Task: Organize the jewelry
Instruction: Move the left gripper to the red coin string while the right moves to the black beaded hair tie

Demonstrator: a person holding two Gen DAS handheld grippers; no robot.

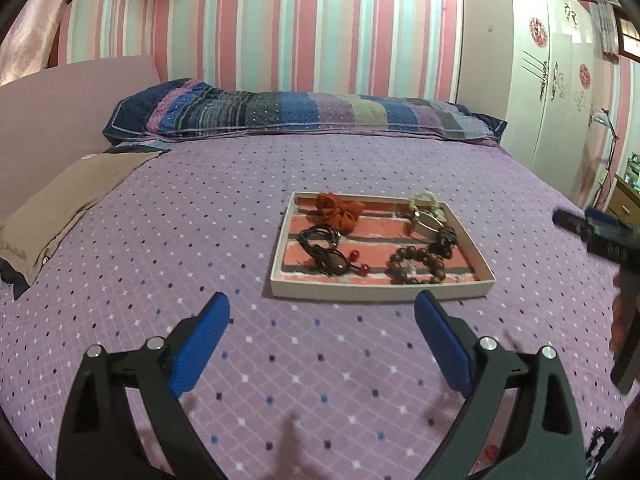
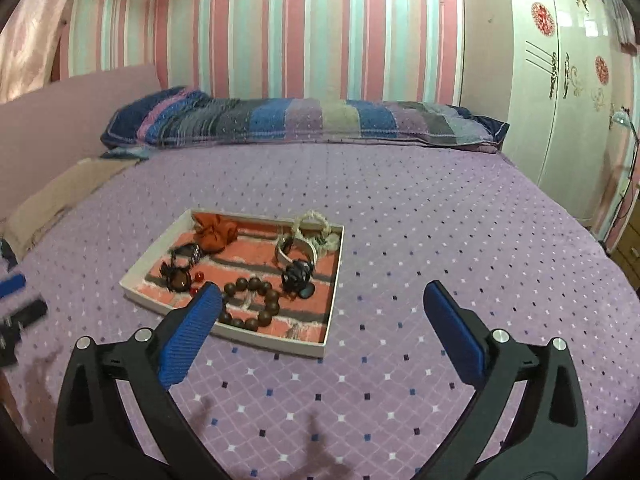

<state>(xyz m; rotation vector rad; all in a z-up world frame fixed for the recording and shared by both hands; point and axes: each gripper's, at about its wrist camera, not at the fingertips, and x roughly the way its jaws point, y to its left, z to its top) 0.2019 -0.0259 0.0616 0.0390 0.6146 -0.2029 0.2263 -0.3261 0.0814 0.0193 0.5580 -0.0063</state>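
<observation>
Jewelry sits gathered in one shallow white tray (image 1: 380,292) on the bed (image 1: 200,220), roughly mid-mattress on the purple dotted cover and well clear of the striped pillow (image 1: 304,114) along the wall. Keeping everything inside one rimmed container probably stops small pieces from getting lost in the soft cover, and the pink striped lining keeps them from sliding.

Within the tray the pieces lie apart by kind, which suggests the sorting is largely done. The wooden bead bracelet (image 1: 416,266) curls at the near right corner. The orange fabric scrunchie (image 1: 338,212) sits at the far left. A dark corded necklace with a brown pendant (image 1: 324,250) lies below it, red beads (image 1: 358,262) just beside the pendant. A pale bangle (image 1: 424,222) and a cream braided loop (image 1: 424,200) fill the far right, and a small dark cord piece (image 1: 448,238) lies between the bangle and the wooden beads.

The left gripper (image 1: 322,316) hovers short of the tray's near rim, its jaws spread wide and holding nothing. The right gripper (image 2: 322,308) hangs over the near right side; its jaws are equally wide and empty, though one blue pad (image 2: 192,332) overlaps the tray's near edge in the right wrist view. Whether that pad touches the rim cannot be told.
</observation>
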